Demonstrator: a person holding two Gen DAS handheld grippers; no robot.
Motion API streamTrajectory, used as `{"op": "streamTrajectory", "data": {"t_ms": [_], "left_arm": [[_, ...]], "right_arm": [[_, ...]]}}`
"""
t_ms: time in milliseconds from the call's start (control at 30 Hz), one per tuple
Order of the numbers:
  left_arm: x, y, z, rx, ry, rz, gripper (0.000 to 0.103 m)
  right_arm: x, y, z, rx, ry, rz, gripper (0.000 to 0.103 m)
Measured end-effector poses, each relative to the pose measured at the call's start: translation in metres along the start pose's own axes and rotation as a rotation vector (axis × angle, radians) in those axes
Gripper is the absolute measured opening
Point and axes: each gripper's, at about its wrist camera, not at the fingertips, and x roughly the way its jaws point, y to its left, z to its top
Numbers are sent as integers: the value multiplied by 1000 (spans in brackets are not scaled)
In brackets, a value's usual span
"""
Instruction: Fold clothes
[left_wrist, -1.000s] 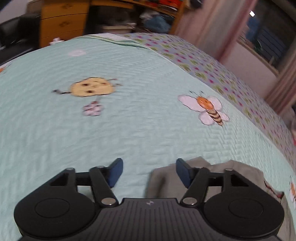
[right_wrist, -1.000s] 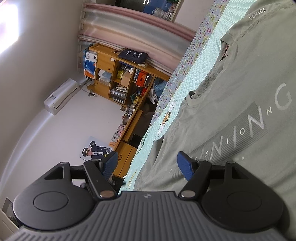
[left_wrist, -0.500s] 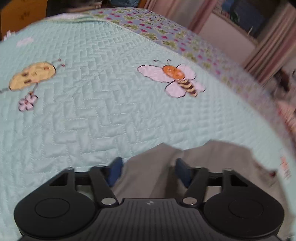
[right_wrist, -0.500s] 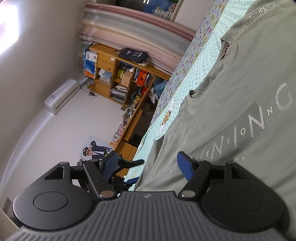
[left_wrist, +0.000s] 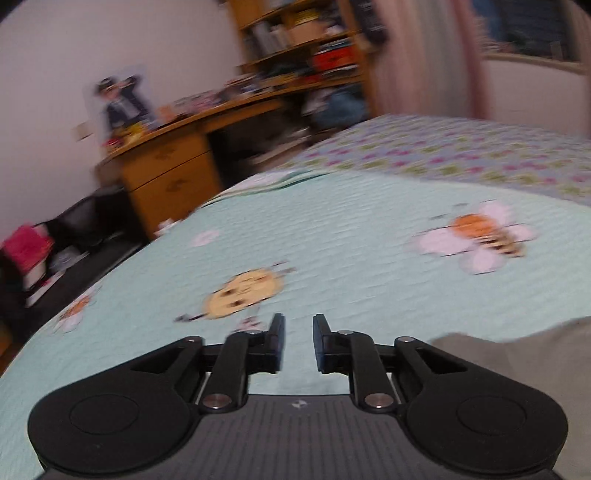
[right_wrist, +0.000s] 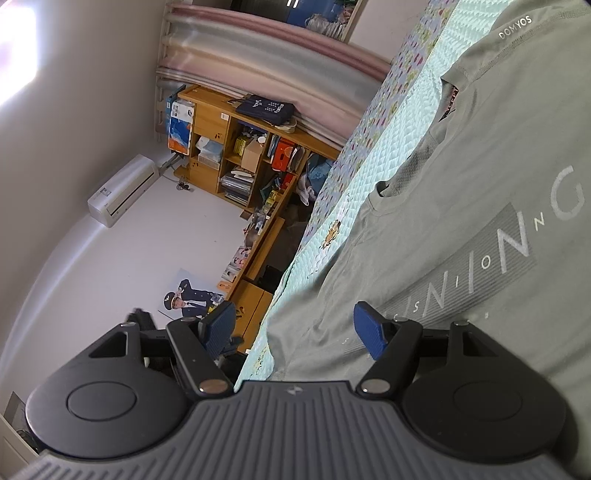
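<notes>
A grey-green T-shirt (right_wrist: 461, 206) is spread flat, printed side up, on the quilted bedspread (left_wrist: 351, 236) of a bed; in the left wrist view only a corner of it is seen at 4 o'clock (left_wrist: 517, 350). It is judged light, thin and limp, likely to sag and wrinkle when lifted, yet not slippery or fragile. The left gripper (left_wrist: 298, 341) has just been closing to a narrow gap, with nothing between the jaws and only bedspread beneath. The right gripper (right_wrist: 295, 325) is held wide, the shirt's side edge lying between its fingers, unpinched. A hold is best taken at a hem, shoulder seam or sleeve edge, where the doubled cloth is firmer.
</notes>
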Motion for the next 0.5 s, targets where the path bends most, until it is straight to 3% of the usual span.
{"op": "streamTrajectory", "data": {"t_ms": [133, 267, 367, 467, 500], "left_arm": [[15, 30, -8, -144, 116, -140, 71], [35, 46, -17, -280, 243, -306, 71], [50, 39, -16, -296, 271, -360, 72], [54, 23, -17, -274, 266, -378, 82], [52, 18, -17, -257, 260, -379, 81]], "right_arm": [[1, 0, 1, 2, -1, 1, 72], [0, 0, 0, 2, -1, 1, 72], [0, -1, 1, 4, -1, 2, 72], [0, -1, 1, 5, -2, 5, 72], [0, -1, 1, 5, -1, 5, 72]]}}
